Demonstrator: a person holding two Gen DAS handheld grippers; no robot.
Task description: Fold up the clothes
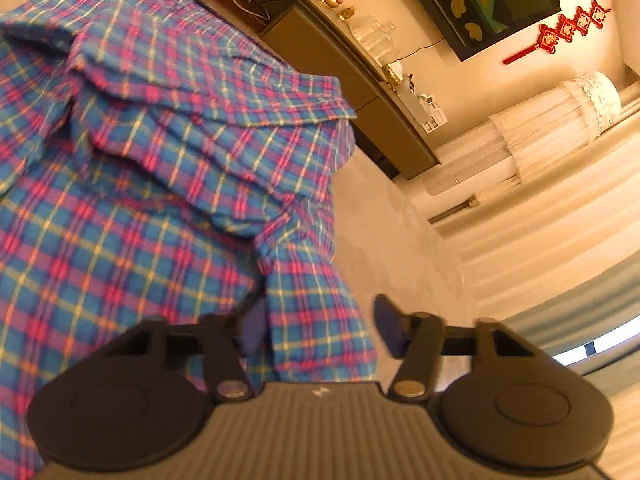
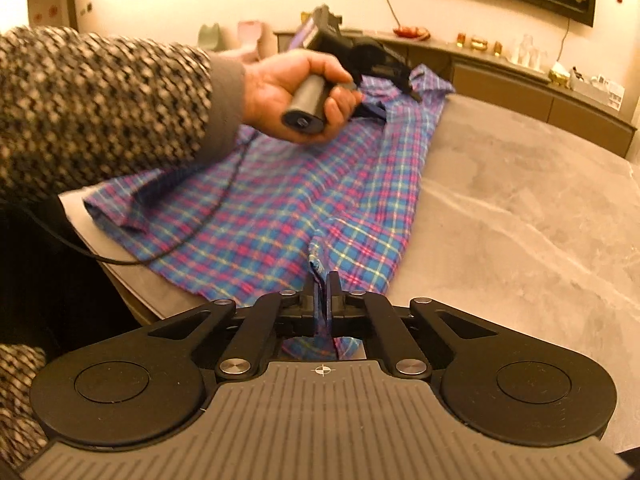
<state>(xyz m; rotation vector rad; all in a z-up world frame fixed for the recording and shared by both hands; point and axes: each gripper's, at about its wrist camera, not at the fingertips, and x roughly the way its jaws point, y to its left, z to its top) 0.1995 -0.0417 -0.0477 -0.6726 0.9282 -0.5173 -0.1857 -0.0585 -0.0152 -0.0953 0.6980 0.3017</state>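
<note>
A blue, pink and yellow plaid shirt [image 2: 304, 200] lies spread on the grey marble table [image 2: 520, 208], its collar at the far end. My right gripper [image 2: 325, 280] is shut on the shirt's near hem at the table's front edge. In the left wrist view the shirt [image 1: 160, 152] fills the left half, bunched in folds by the collar. My left gripper [image 1: 320, 328] is open, with a strip of plaid cloth lying between its blue fingers [image 1: 390, 330]. In the right wrist view the left gripper [image 2: 384, 80] shows at the collar, held in the person's hand.
A long dark sideboard [image 2: 520, 80] with small gold ornaments and glasses stands behind the table. A black cable [image 2: 192, 236] trails across the shirt's left part. The person's tweed sleeve [image 2: 100, 108] reaches over the left side. Bare table surface lies to the right of the shirt.
</note>
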